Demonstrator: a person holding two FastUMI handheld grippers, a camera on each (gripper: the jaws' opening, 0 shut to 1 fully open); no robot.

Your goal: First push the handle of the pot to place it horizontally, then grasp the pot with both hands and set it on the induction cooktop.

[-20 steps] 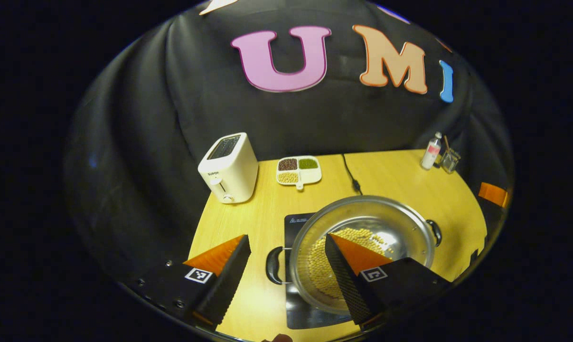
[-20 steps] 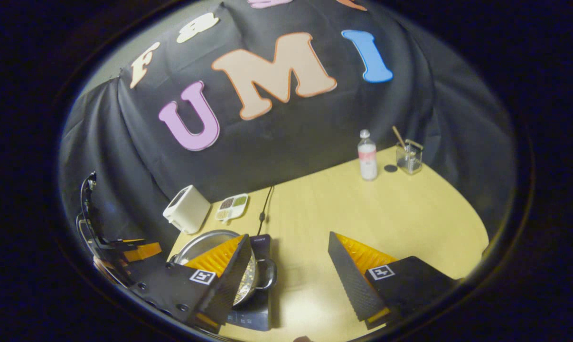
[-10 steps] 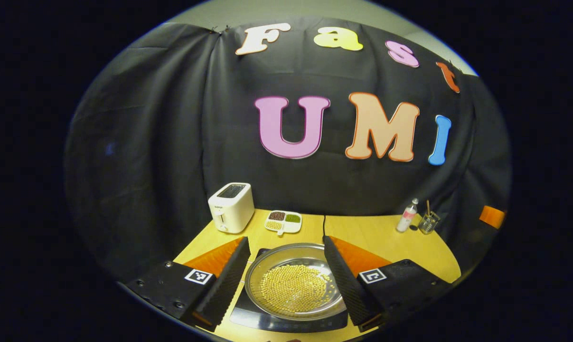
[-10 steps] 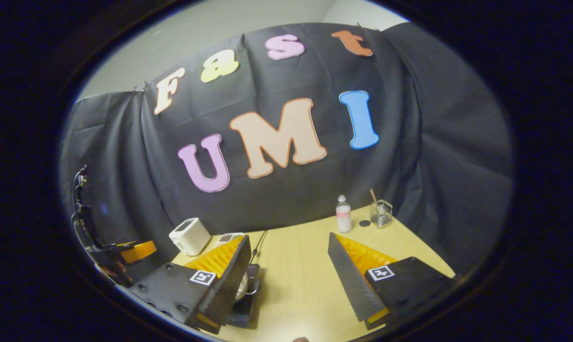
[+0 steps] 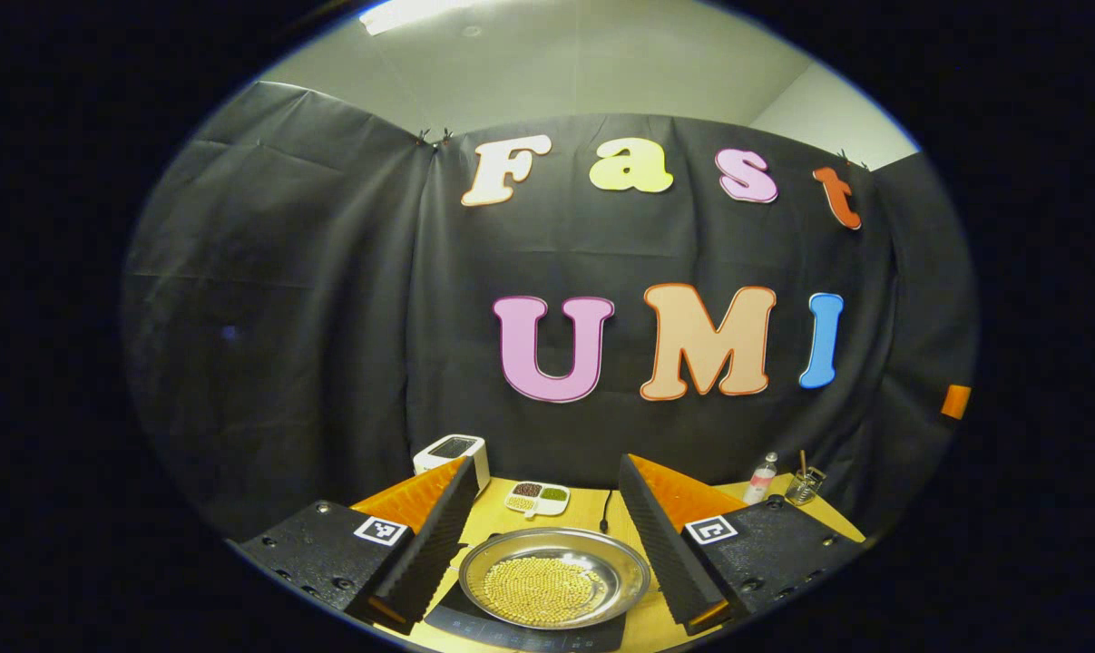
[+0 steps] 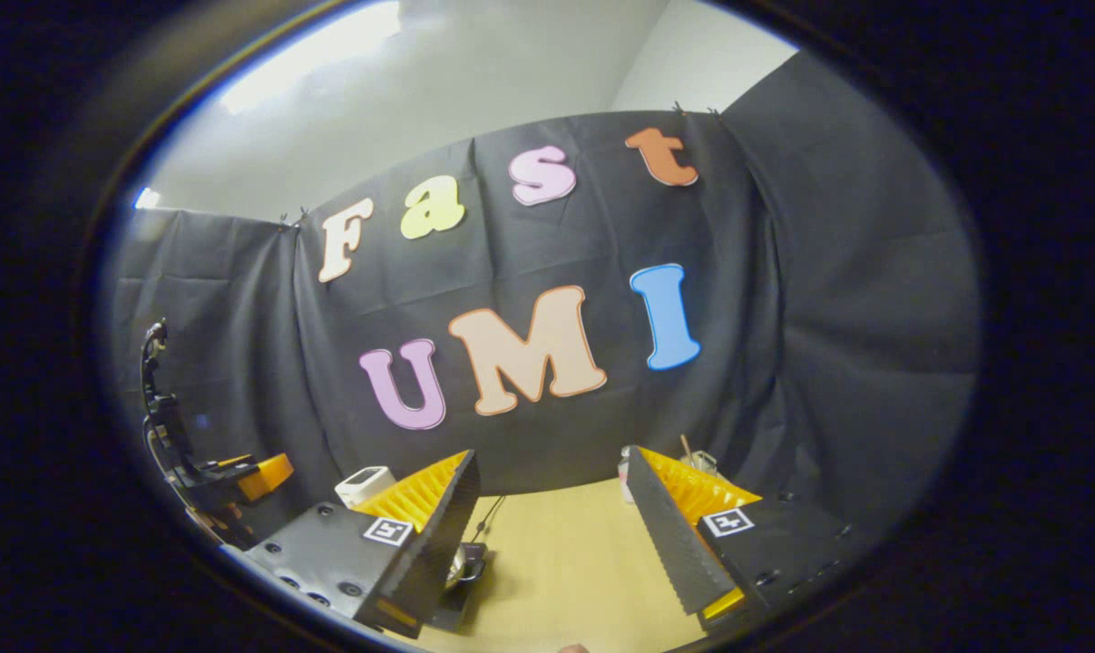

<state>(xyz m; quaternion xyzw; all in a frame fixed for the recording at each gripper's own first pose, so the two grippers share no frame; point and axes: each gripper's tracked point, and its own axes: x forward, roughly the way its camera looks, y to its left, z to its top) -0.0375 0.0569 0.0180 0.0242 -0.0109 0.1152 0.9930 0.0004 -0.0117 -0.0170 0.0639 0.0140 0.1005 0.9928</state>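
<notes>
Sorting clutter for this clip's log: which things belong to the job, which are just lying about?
Job: round steel pot of yellow beans; flat black induction cooktop under it.
Lying about: white toaster; white divided dish of grains; clear plastic bottle; glass cup with stick.

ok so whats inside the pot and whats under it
The pot holds a layer of small pale round beans spread across its bottom. Under it sits the dark induction cooktop, with only its front edge in sight; the pot covers the remainder.
</notes>
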